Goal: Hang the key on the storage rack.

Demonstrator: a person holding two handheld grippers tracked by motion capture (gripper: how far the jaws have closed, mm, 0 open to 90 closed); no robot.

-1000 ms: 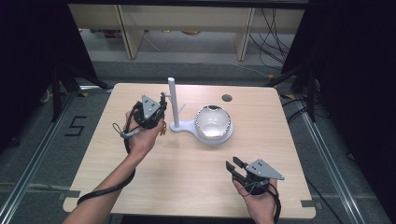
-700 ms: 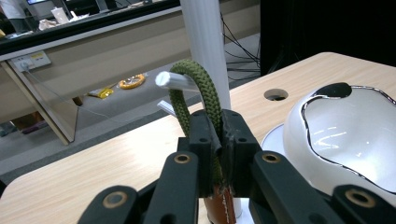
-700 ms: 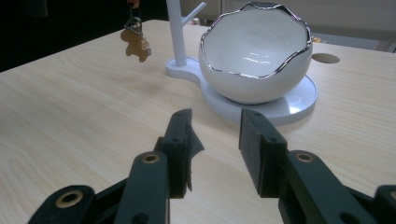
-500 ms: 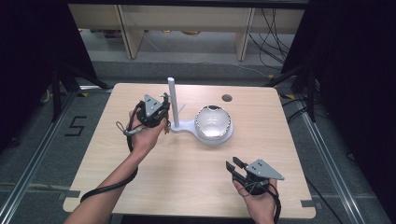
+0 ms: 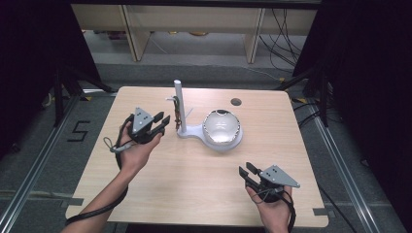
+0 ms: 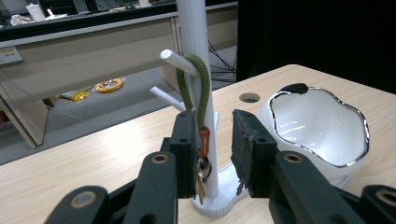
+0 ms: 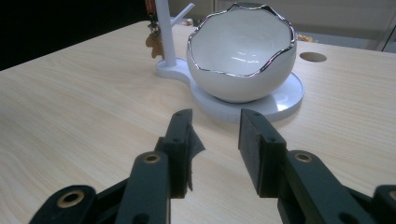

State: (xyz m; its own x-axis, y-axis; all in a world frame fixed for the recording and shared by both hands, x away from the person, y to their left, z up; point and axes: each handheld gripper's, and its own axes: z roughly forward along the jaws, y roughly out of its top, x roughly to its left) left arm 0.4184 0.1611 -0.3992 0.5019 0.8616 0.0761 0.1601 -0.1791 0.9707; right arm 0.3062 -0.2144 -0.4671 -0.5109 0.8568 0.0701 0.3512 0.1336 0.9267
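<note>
**Keys on a soft green strap, hung on the white stand**

The keyring strap [image 6: 198, 88] hangs from an upper peg of the white stand [image 5: 180, 104], which rises near the middle of the bench [image 5: 184, 194], a little toward its far edge. The strap is a green woven loop draped over the peg, with an orange tag and a small bunch of keys [image 6: 201, 175] dangling against the post just above the stand's base. The egg-shaped white bowl [image 5: 222, 128] sits on the same base, just beside the post.

The left gripper [image 6: 214, 154] faces the post from close by. Its jaws have just been opening and now stand apart, with the strap's lower end and the keys showing in the gap; the left pad looks to be at or just beside the strap, and I cannot tell whether it touches. The right gripper [image 5: 253, 175] rests near the bench's near right corner, well apart from the stand, jaws apart and empty.

The strap probably handles as light, limp and grippy; it will fold and swing rather than hold shape. The keys are hard, slick and loose, a poor place to pinch. The better hold is likely the doubled strap just above the orange tag. The stand looks slim and light, so a sideways tug could tip it or knock the glossy, likely fragile bowl.
</note>
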